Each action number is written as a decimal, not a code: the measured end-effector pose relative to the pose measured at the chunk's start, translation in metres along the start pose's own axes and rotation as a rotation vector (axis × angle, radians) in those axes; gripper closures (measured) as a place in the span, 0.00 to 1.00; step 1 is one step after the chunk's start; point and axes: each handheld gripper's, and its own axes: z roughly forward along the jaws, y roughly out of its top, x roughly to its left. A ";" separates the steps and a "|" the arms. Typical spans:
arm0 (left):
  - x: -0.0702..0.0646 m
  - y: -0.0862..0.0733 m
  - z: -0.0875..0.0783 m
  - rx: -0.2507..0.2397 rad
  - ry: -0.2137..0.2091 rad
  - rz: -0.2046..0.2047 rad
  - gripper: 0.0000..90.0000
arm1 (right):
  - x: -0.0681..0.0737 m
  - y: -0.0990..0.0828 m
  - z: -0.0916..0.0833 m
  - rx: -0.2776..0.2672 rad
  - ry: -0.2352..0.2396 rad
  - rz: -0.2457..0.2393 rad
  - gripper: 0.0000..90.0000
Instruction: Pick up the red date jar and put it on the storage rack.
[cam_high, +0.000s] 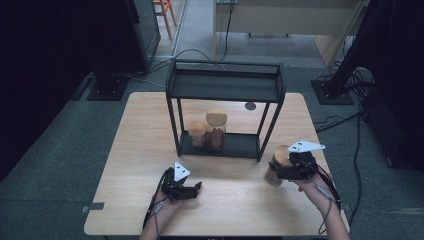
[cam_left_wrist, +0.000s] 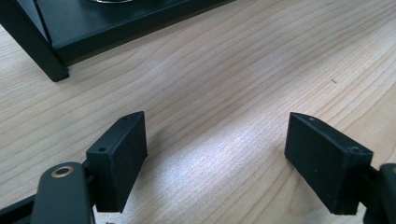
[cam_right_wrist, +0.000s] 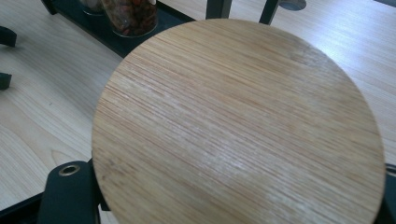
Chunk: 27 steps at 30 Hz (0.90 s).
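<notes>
Right gripper (cam_high: 281, 170): we see its jaws closed around a jar (cam_high: 276, 169) with a round wooden lid (cam_right_wrist: 238, 123). In the right gripper view the lid face covers the space between the jaws, so the contact points on the jar body are hidden; the grip itself reads from the high view, where the jar sits at the gripper's front end. The jar is tilted, lid toward the shelf, and is held at the right front part of the table (cam_high: 150, 150). We cannot tell whether its base touches the tabletop.

Left gripper (cam_left_wrist: 215, 158): we see both jaws spread wide with nothing between them, only bare wood grain. In the high view this gripper (cam_high: 192, 189) lies low over the table's front left area, well apart from the held jar.

Beyond the grippers stands a black two-tier metal shelf (cam_high: 225, 87) near the table's middle. On its lower tier we see two more wooden-lidded jars side by side: a shorter jar (cam_high: 197, 133) on the left and a taller jar (cam_high: 217, 129) with reddish-brown contents on the right. The upper tier carries nothing visible. A small grey disc (cam_high: 250, 106) lies on the table behind the shelf.
</notes>
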 end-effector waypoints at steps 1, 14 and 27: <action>0.000 0.000 0.000 0.000 0.000 0.000 0.24 | 0.000 0.000 0.000 -0.001 0.000 0.002 0.27; 0.000 0.000 0.000 0.000 -0.001 0.000 0.24 | 0.002 0.004 -0.003 0.000 -0.009 -0.007 0.28; 0.000 0.000 0.000 0.001 -0.004 -0.004 0.24 | 0.001 0.010 -0.007 0.018 -0.045 0.050 0.28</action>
